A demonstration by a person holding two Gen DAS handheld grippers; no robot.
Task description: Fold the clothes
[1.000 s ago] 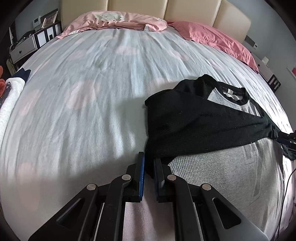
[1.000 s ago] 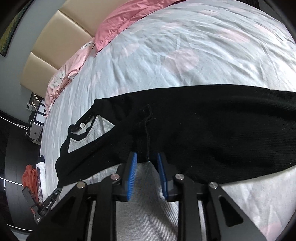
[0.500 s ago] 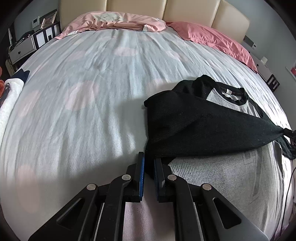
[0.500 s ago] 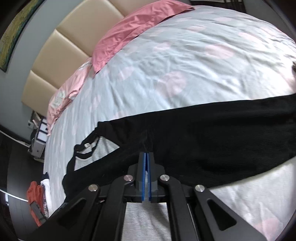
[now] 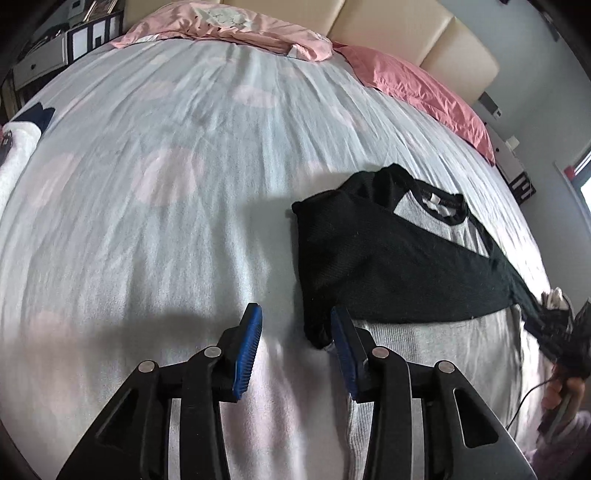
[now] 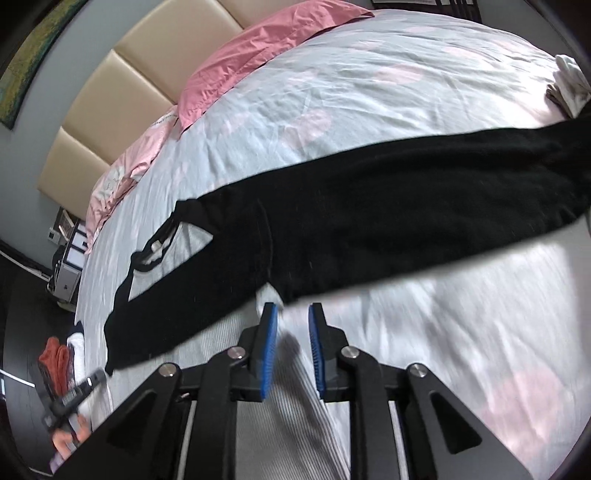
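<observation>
We judge the sleeve fold done: the grey ribbed raglan shirt with black sleeves (image 5: pixel 424 354) lies flat on the pale patterned bedsheet (image 5: pixel 166 221), left gripper (image 5: pixel 295 332) and right gripper (image 6: pixel 291 332) both opening and empty, so next comes regripping the hem.

Wide bed (image 5: pixel 155 192) under pale sheet with faint pink patches, pink pillows (image 5: pixel 417 85) at far end, beige padded headboard (image 6: pixel 122 99), grey walls, shelving (image 5: pixel 85 35) far left
</observation>
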